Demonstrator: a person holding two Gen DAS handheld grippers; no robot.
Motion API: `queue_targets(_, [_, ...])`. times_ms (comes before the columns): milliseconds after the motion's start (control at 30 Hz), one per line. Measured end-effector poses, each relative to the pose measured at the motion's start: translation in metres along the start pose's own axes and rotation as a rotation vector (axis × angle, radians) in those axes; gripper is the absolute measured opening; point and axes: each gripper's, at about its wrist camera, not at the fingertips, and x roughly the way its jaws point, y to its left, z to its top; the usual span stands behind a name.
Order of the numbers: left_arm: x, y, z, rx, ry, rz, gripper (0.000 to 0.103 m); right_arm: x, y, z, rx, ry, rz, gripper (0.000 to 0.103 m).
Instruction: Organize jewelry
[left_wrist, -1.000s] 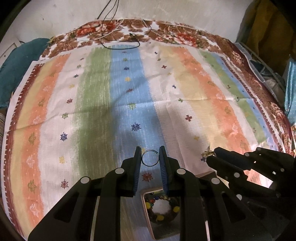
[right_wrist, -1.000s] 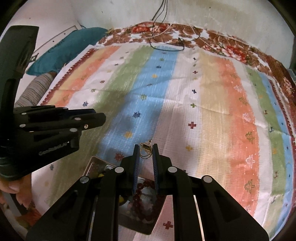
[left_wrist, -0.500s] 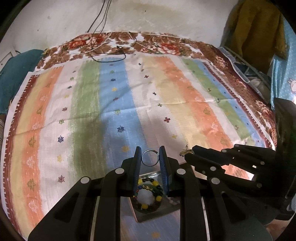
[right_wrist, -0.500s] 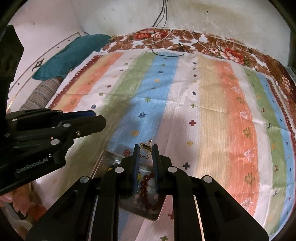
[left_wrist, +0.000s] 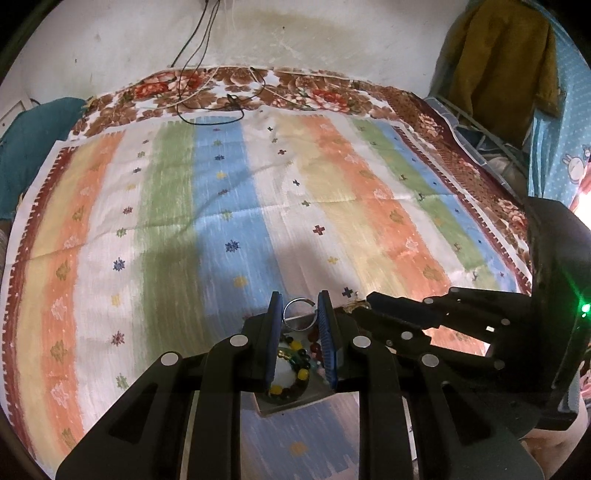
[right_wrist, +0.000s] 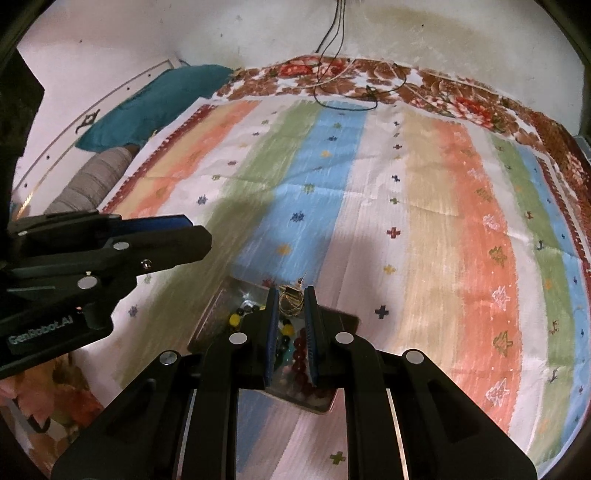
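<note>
Both tongs are up over the bed here, and each has a catch. The left tongs (left_wrist: 298, 308) are pinched on a thin silver ring (left_wrist: 297, 307), held upright between the blue pads at the very tips. The right tongs (right_wrist: 291, 301) are closed narrow on a small gold earring (right_wrist: 290, 300), wire loops bunched between the pads with a post sticking up at the top. Directly beneath both sits a shallow metal tray (right_wrist: 218, 306) on the bedspread, and inside it a multicoloured bead bracelet (left_wrist: 291, 363) with yellow, green and dark beads, and a dark red bead bracelet (right_wrist: 300, 356) beside it. In the left wrist view the right tongs reach in from the right, tips just beside the ring. The surface is a striped bedspread (left_wrist: 229, 206), bands of orange, green, blue, white and pale yellow dotted with little cross and star motifs, creased in fold lines, laid over a brown floral blanket (left_wrist: 303, 88) that shows along the far edge. Black cables (left_wrist: 207, 85) hang down the stained white wall (left_wrist: 295, 37) and loop onto the blanket. A teal pillow (right_wrist: 155, 99) lies at the left edge with a grey striped bolster (right_wrist: 92, 181) near it, and a mustard garment (left_wrist: 502, 66) hangs at the far right.
</note>
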Motion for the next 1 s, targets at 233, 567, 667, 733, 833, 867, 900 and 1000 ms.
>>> queue_targets(233, [0.001, 0.006, -0.005, -0.033, 0.015, 0.005, 0.025, -0.002, -0.003, -0.006, 0.004, 0.012, -0.006, 0.04])
queue_targets(567, [-0.015, 0.012, -0.023, -0.034, 0.012, 0.004, 0.049, -0.025, -0.008, -0.019, 0.009, -0.027, -0.023, 0.053])
queue_targets(667, [-0.021, 0.011, -0.029, -0.027, 0.007, 0.0, 0.056, -0.029, -0.009, -0.022, 0.011, -0.037, -0.029, 0.057])
queue_targets(733, [-0.024, 0.01, -0.033, -0.021, 0.002, 0.005, 0.062, -0.033, -0.01, -0.025, 0.013, -0.043, -0.025, 0.06])
queue_targets(833, [-0.03, 0.007, -0.041, -0.001, -0.007, 0.014, 0.069, -0.039, -0.01, -0.032, 0.01, -0.053, -0.024, 0.068])
queue_targets(867, [-0.033, 0.006, -0.044, 0.007, -0.013, 0.02, 0.072, -0.04, -0.01, -0.033, 0.006, -0.053, -0.026, 0.069])
queue_targets(900, [-0.035, 0.005, -0.047, 0.013, -0.018, 0.025, 0.074, -0.041, -0.01, -0.036, -0.001, -0.054, -0.031, 0.07])
queue_targets(1000, [-0.039, 0.004, -0.053, 0.018, -0.026, 0.034, 0.082, -0.046, -0.012, -0.042, 0.004, -0.061, -0.026, 0.076])
